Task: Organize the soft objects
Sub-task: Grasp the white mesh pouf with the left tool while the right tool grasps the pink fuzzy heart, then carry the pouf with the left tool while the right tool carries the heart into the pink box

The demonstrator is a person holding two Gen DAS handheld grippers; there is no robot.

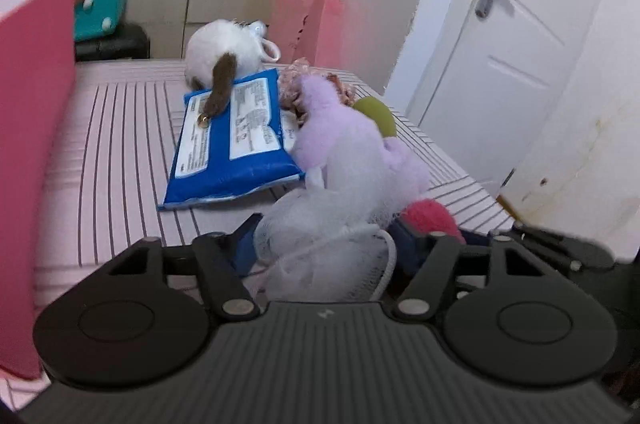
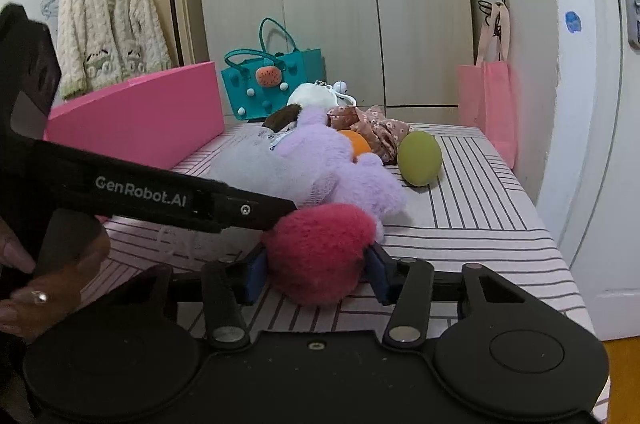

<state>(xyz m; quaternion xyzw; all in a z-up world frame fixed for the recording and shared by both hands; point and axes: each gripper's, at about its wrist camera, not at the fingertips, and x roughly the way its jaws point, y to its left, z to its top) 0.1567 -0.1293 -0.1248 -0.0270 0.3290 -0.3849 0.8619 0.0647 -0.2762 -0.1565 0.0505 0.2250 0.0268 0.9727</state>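
The right gripper (image 2: 318, 266) has its blue pads pressed on both flanks of a fuzzy red pompom (image 2: 320, 252), which sits on the striped pink bed (image 2: 480, 224) near its front edge. The left gripper (image 1: 316, 244) stands partly closed around a white mesh bath pouf (image 1: 320, 224); the mesh fills the gap between the fingers, but whether the pads actually press it I cannot tell.

Seen from the right wrist, the side of the left gripper carries white lettering that reads "GenRobot.AI", and a hand (image 2: 48, 264) with a ring holds its handle.

Behind the pouf lies a lilac plush toy (image 2: 340, 163), touching both pouf and pompom. A blue packet (image 1: 236, 139) with white printed labels (the text is too small to read) lies flat toward the middle of the bed, with a white plush (image 1: 228, 51) and its brown tail resting on the packet's far end. Toward the right edge sit a green ball (image 2: 420, 159), an orange ball (image 2: 358, 143) and a floral fabric piece (image 2: 376, 127). A pink box (image 2: 160, 111) stands along the left edge.
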